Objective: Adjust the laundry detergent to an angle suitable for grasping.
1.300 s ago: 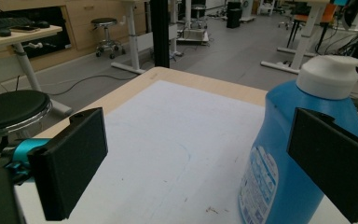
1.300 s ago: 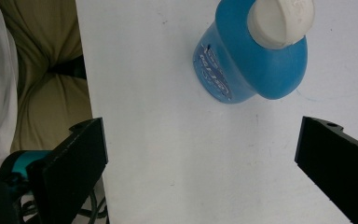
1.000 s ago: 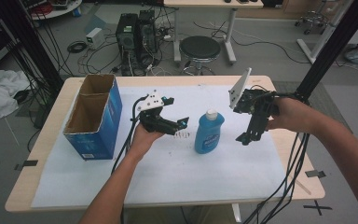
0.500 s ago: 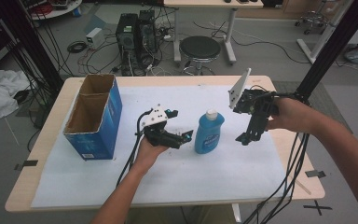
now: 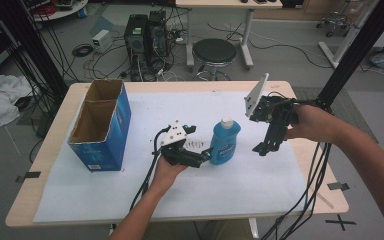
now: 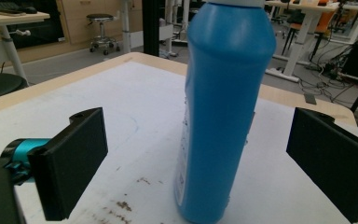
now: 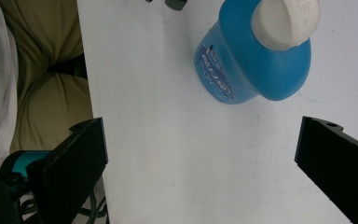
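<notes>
The left claw (image 5: 206, 156) has slid up to the bottle (image 5: 225, 142), wide open around it, not gripping; the right claw (image 5: 263, 148) hangs open, holding nothing.

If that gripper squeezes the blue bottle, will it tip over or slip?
The blue bottle stands tall on a narrow base, so an off-centre nudge could probably tip it. Its smooth plastic may be slippery. The left gripper has open jaws on either side, low down, which likely steadies it.

Nothing here reads clearly. The blue bottle (image 7: 256, 60) carries a label on its side with white lettering, seen from the right gripper view, but the print is too blurred and small to make out. The blue box (image 5: 102, 127) shows no legible print.
</notes>
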### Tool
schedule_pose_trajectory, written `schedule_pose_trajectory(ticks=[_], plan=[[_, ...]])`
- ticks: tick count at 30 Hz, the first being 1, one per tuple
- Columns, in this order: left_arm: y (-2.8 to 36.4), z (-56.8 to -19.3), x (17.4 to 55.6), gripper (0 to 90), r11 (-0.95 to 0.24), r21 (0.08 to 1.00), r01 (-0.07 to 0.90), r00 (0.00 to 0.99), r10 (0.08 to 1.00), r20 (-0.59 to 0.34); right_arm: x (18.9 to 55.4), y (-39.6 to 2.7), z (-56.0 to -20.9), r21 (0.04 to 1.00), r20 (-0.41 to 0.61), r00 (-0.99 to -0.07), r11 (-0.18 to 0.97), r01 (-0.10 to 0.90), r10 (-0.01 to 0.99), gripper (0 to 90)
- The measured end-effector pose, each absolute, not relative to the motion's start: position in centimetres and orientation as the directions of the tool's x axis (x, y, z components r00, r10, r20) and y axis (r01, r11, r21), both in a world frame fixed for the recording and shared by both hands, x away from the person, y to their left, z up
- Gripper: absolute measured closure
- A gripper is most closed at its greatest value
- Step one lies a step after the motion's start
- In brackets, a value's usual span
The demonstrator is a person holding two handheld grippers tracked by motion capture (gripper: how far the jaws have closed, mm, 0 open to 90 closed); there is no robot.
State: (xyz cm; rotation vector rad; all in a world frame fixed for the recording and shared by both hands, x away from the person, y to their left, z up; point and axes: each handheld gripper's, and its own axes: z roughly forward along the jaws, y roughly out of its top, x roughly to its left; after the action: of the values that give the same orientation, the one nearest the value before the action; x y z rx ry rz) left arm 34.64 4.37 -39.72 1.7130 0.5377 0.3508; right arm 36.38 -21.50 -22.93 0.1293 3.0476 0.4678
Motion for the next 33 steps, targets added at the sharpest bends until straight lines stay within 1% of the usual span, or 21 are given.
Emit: schedule_pose_trajectory(ticks=[12, 19, 28, 33], plan=[[2.6, -40.2, 34.7, 5.1, -0.140, 0.978, 0.153, 0.833, 0.551, -0.052, 36.2, -21.5, -22.9, 0.301, -0.042, -0.994, 0.950, 0.081, 0.098, 1.4], [1.9, -40.7, 35.1, 5.1, -0.124, 0.978, 0.167, 0.820, 0.568, -0.069, 36.4, -21.6, -22.9, 0.306, -0.045, -0.995, 0.949, 0.071, 0.089, 1.4], [0.4, -40.7, 35.9, 5.1, -0.110, 0.983, 0.146, 0.813, 0.579, -0.056, 36.6, -21.5, -22.9, 0.307, -0.043, -0.995, 0.949, 0.075, 0.092, 1.4], [-0.5, -40.9, 36.3, 5.1, -0.145, 0.980, 0.139, 0.822, 0.568, -0.033, 36.6, -21.6, -22.9, 0.304, -0.041, -0.995, 0.949, 0.078, 0.095, 1.4]])
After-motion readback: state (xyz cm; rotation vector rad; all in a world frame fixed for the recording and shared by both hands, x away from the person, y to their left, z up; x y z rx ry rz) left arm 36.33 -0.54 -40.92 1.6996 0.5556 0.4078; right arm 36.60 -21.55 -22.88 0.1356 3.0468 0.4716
